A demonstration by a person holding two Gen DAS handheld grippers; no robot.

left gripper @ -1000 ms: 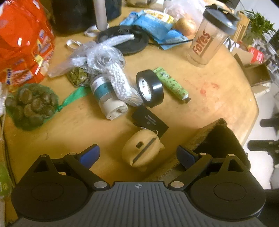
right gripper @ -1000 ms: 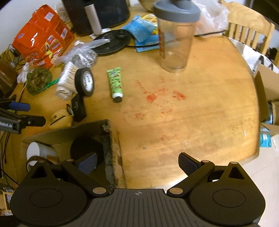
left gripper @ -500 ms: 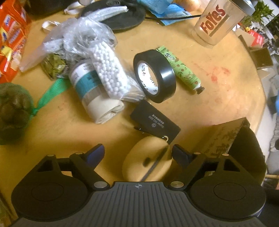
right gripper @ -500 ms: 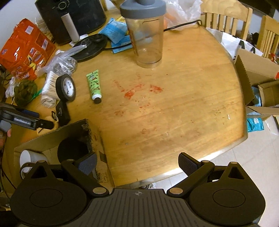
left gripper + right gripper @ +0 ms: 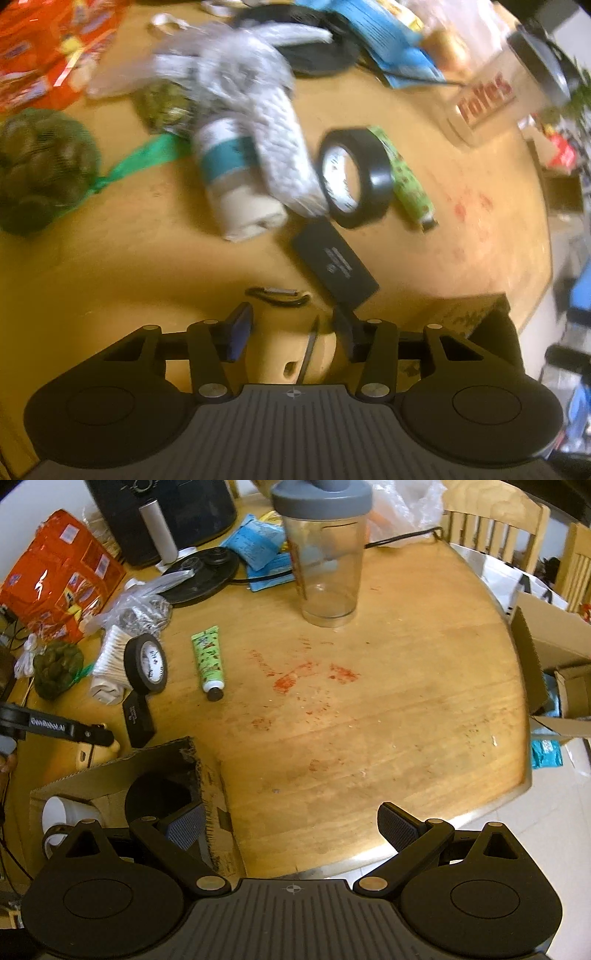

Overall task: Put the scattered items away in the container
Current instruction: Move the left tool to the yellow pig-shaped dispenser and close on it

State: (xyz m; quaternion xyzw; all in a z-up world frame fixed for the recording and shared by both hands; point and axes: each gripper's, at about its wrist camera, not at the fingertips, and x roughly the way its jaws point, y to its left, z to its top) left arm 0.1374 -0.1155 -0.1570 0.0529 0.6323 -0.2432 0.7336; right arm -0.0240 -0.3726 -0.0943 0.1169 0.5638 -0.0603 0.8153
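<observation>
Left wrist view: your left gripper [image 5: 291, 334] has just been closing around the tan pig-shaped case [image 5: 295, 350] directly beneath it on the table [image 5: 129, 258]; the blur hides whether the pads touch it yet. Its slot runs away from you, along the fingers. The black card [image 5: 334, 264] lies just beyond, the cardboard box [image 5: 469, 314] close to the right.

Right wrist view: your right gripper [image 5: 291, 823] hangs spread and empty, one finger over the cardboard box [image 5: 110, 775], bare table to its right. The left is nearer the case [image 5: 98, 753].
</observation>
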